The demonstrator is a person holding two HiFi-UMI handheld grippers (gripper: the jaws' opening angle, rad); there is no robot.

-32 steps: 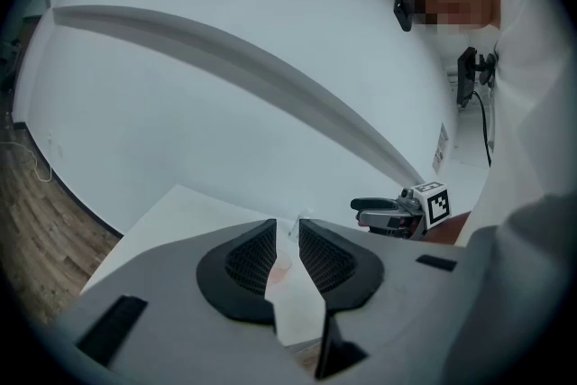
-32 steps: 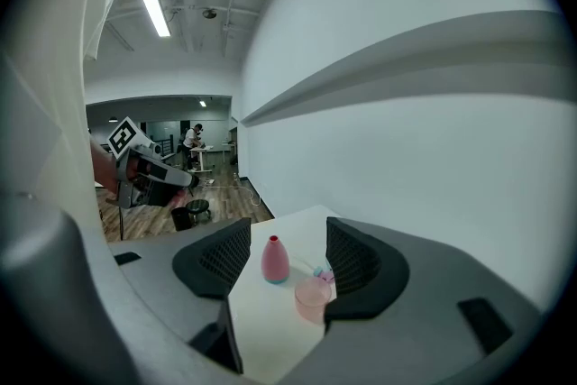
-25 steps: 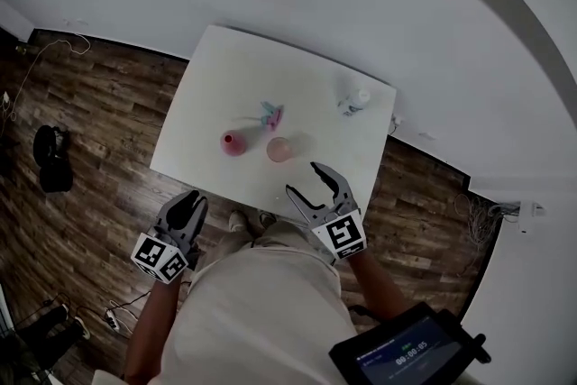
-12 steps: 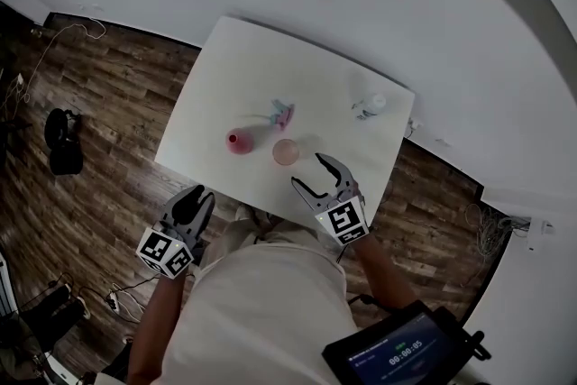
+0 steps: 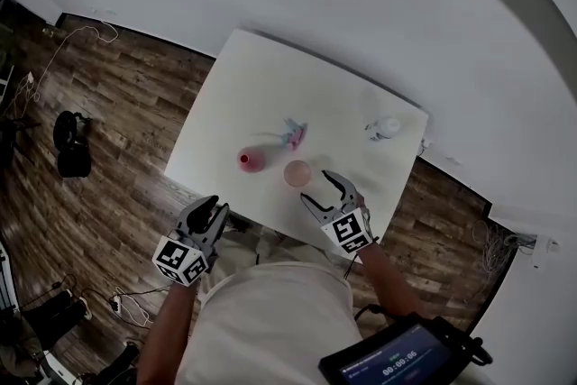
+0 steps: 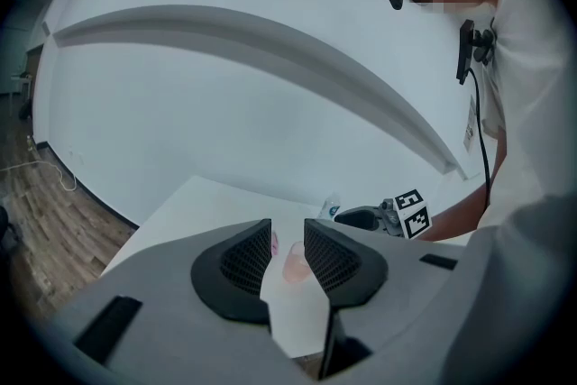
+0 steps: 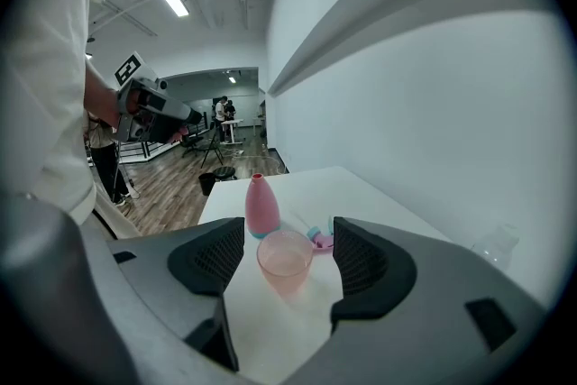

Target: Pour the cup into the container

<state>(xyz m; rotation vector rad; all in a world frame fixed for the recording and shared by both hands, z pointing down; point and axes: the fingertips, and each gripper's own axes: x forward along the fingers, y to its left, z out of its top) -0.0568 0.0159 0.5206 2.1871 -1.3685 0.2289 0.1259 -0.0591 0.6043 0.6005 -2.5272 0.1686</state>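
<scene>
**Cup not yet grasped: the whole pour lies ahead**

The cup (image 5: 297,173) stands upright on the tabletop (image 5: 234,95), near the front edge and just beside the pink bottle-shaped container (image 5: 251,160). The right gripper (image 5: 321,190) is lined up just short of the cup. Its jaws have just been widening, and its pads touch nothing. The left gripper (image 5: 211,212), off the tabletop's edge, has just been spreading its jaws, with nothing between them. Grasping, lifting and pouring all remain to be done.
</scene>
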